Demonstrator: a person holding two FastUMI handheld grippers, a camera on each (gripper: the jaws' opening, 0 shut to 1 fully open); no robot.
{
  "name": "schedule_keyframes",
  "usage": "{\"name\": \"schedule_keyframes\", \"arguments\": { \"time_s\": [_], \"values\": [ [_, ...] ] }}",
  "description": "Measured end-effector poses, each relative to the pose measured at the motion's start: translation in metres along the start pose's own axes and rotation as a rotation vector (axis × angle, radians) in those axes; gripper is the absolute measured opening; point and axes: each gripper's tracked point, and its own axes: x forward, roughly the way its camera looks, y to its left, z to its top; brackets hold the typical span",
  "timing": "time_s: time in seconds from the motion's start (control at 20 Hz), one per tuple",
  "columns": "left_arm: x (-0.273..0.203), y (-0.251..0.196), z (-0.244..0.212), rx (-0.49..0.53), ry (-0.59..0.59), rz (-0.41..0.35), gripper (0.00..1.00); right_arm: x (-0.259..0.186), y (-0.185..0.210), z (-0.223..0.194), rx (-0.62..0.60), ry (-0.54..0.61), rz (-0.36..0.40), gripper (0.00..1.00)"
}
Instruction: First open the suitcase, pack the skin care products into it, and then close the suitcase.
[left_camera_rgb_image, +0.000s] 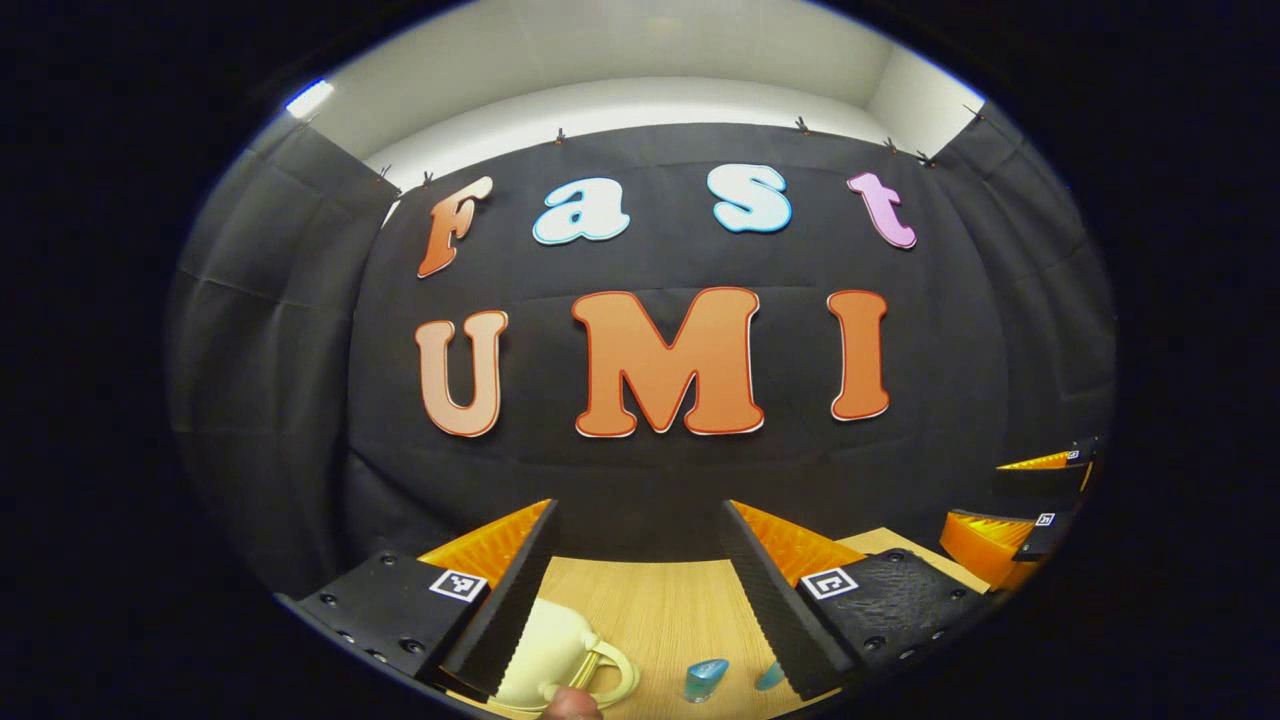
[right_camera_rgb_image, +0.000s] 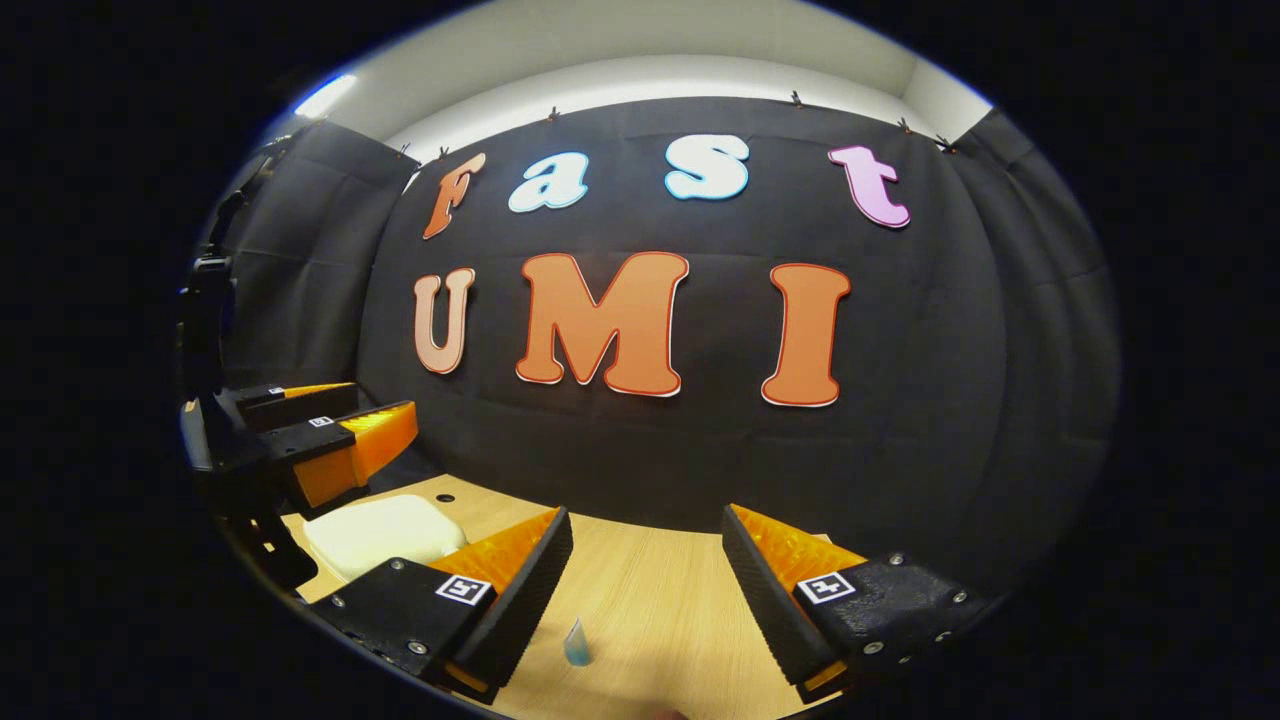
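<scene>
Wooden bench (left_camera_rgb_image: 660, 610) across the lower part of both views, black booth wall behind.

Cream suitcase (left_camera_rgb_image: 545, 650), small, rounded, lid down, at the lower left of the left gripper view, just under and beside the left finger of the left gripper (left_camera_rgb_image: 640, 590); looped handle (left_camera_rgb_image: 610, 672) pointing toward the bottom edge, something at the very bottom edge by the handle, perhaps a fingertip, too cropped to tell. Same suitcase (right_camera_rgb_image: 385, 532) at the lower left of the right gripper view, below the left gripper (right_camera_rgb_image: 330, 440) seen farther off. Closer to the left jaws, so likely theirs to open first.

Both pairs of jaws wide apart, holding nothing; right gripper (right_camera_rgb_image: 645, 590) over bare bench.

Blue skin care bottle (left_camera_rgb_image: 705, 680), small, upright, at bottom centre of the left gripper view, below the gap of the jaws, well right of the suitcase. Second blue piece (left_camera_rgb_image: 770, 677) just beside the right finger, mostly hidden. One blue bottle (right_camera_rgb_image: 577, 643) low between the right jaws.

Nothing between jaws and suitcase; lid not yet opened.
</scene>
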Motion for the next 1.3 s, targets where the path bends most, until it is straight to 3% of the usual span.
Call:
{"name": "schedule_keyframes", "arguments": {
  "time_s": [0.15, 0.25, 0.6, 1.2, 1.25, 1.3],
  "values": [
    [-0.002, 0.006, -0.001, 0.064, -0.004, 0.064, 1.0, 0.0, -0.002, -0.007, 0.024, 0.022, 0.016, 0.95],
    [0.001, 0.004, -0.006, 0.113, -0.004, 0.053, 0.98, 0.002, -0.003, -0.006, 0.012, 0.014, 0.002, 0.95],
    [0.022, 0.021, -0.044, 0.227, 0.063, -0.04, 0.98, 0.016, 0.006, -0.006, 0.022, 0.015, -0.083, 0.95],
    [0.019, 0.029, -0.174, 0.567, 0.22, -0.241, 0.98, 0.016, -0.029, -0.002, -0.003, 0.044, -0.265, 0.95],
    [0.017, 0.025, -0.184, 0.581, 0.234, -0.264, 0.94, 0.015, -0.033, -0.001, -0.006, 0.042, -0.277, 0.95],
    [0.015, 0.025, -0.194, 0.597, 0.245, -0.277, 0.97, 0.014, -0.035, -0.001, -0.007, 0.042, -0.283, 0.95]
  ]
}}
